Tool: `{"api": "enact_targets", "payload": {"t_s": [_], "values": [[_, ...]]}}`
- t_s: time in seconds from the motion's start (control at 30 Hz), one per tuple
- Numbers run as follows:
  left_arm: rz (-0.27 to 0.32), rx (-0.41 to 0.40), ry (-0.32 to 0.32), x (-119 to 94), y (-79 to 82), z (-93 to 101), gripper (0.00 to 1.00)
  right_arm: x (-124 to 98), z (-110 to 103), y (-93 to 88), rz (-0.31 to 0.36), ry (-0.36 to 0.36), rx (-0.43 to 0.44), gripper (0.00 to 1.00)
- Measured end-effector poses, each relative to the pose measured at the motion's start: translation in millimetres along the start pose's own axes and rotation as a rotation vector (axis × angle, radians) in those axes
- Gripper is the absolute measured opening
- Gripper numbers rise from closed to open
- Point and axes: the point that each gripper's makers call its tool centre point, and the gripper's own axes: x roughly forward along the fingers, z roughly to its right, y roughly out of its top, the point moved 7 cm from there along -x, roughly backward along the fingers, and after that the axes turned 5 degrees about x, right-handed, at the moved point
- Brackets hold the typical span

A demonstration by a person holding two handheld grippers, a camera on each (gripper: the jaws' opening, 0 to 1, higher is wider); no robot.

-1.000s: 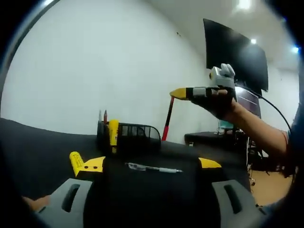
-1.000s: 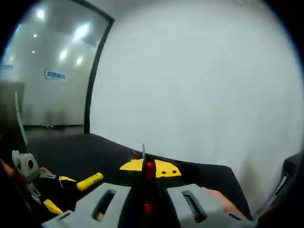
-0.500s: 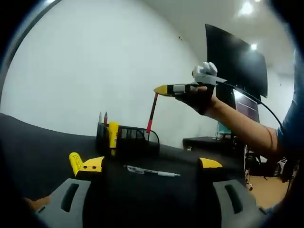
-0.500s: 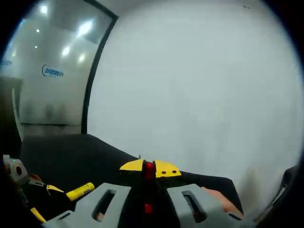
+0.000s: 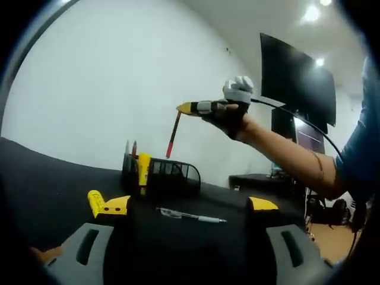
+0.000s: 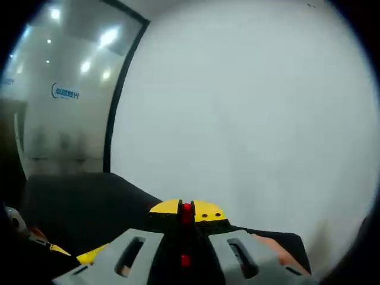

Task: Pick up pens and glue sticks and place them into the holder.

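Note:
My right gripper [image 5: 187, 108], held by a gloved hand, hovers above the black mesh holder [image 5: 169, 176] in the left gripper view. It is shut on a red pen [image 5: 173, 136] that hangs down towards the holder's rim. Pens and a yellow glue stick [image 5: 143, 169] stand in the holder. A white pen [image 5: 191, 215] lies on the black table between the wide-open jaws of my left gripper [image 5: 189, 205]. Another yellow glue stick [image 5: 94, 202] lies by its left fingertip. In the right gripper view, my right gripper [image 6: 187, 211] pinches the red pen [image 6: 187, 208], with a glue stick [image 6: 91, 255] below at the left.
The black table [image 5: 53, 178] runs back to a white wall [image 5: 119, 77]. A dark monitor [image 5: 295, 76] hangs at the right, behind the person's forearm [image 5: 291, 159]. A glass wall [image 6: 59, 95] with reflected lights stands at the left of the right gripper view.
My right gripper has carried the red pen leftward and a little higher, from beside the holder's right end to above it. The left gripper and the things on the table have stayed put.

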Motion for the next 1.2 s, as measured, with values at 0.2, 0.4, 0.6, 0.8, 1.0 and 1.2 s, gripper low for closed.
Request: {"api": "enact_targets", "payload": {"t_s": [0.2, 0.4, 0.6, 0.8, 1.0, 1.2], "values": [[-0.005, 0.005, 0.005, 0.2, -1.1, -1.0, 0.78, 25.2, -2.0, 5.2, 0.020, 0.021, 0.020, 0.04], [-0.004, -0.006, 0.012, -0.3, -0.9, -3.0, 0.78, 52.6, -9.6, -9.0, 0.010, 0.034, 0.014, 0.04], [-0.003, -0.023, 0.016, -0.5, -0.5, -4.7, 0.78, 65.5, -12.6, -23.3, -0.002, 0.040, 0.029, 0.04], [-0.005, -0.021, 0.018, -0.4, -0.6, -4.8, 0.77, 73.8, -18.9, -39.9, -0.031, 0.057, 0.056, 0.04], [-0.002, -0.025, 0.022, -0.5, 0.1, -5.8, 0.77, 80.6, -21.1, -58.2, -0.077, 0.056, 0.058, 0.04], [-0.009, -0.017, 0.026, -0.2, -0.6, -6.2, 0.76, 78.5, -28.8, -70.6, -0.109, 0.055, 0.058, 0.04]]}}
